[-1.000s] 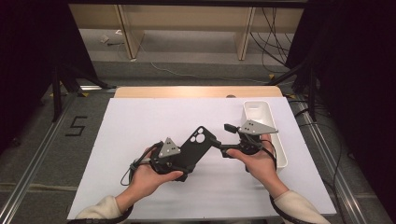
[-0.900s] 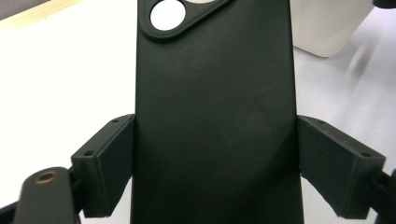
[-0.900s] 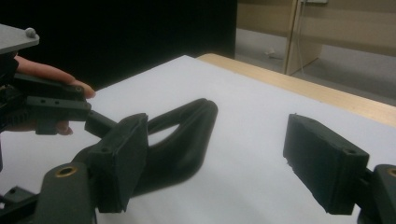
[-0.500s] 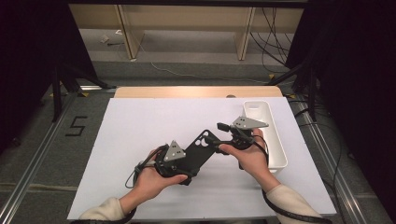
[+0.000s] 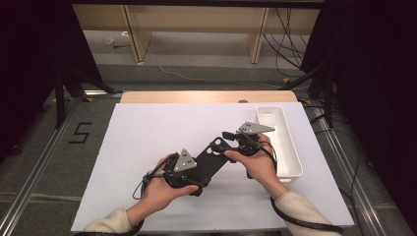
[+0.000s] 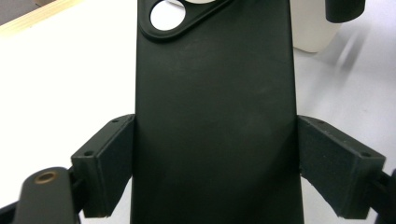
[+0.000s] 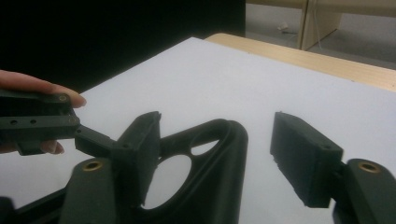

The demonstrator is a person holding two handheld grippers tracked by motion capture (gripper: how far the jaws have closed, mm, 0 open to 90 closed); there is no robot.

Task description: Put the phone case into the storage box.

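A black phone case (image 5: 210, 161) with a camera cutout is held tilted above the white table. My left gripper (image 5: 196, 172) is shut on its lower part. In the left gripper view both pads (image 6: 109, 158) press the long edges of the case (image 6: 215, 93). My right gripper (image 5: 228, 141) is at the case's upper end. In the right gripper view the cutout corner of the case (image 7: 231, 140) lies between the jaws of my right gripper (image 7: 222, 149). They have just been closing, and the right-hand pad (image 7: 301, 158) still stands apart from the case.
A white oblong bin (image 5: 290, 147) stands on the white table sheet (image 5: 147, 132) just right of the right hand, seen also as the bin (image 6: 313, 32) in the left gripper view. A wooden strip (image 5: 206, 97) marks the table's far edge.
The right hand has moved left from beside the bin to the case's upper end. The left hand and the case have barely shifted.
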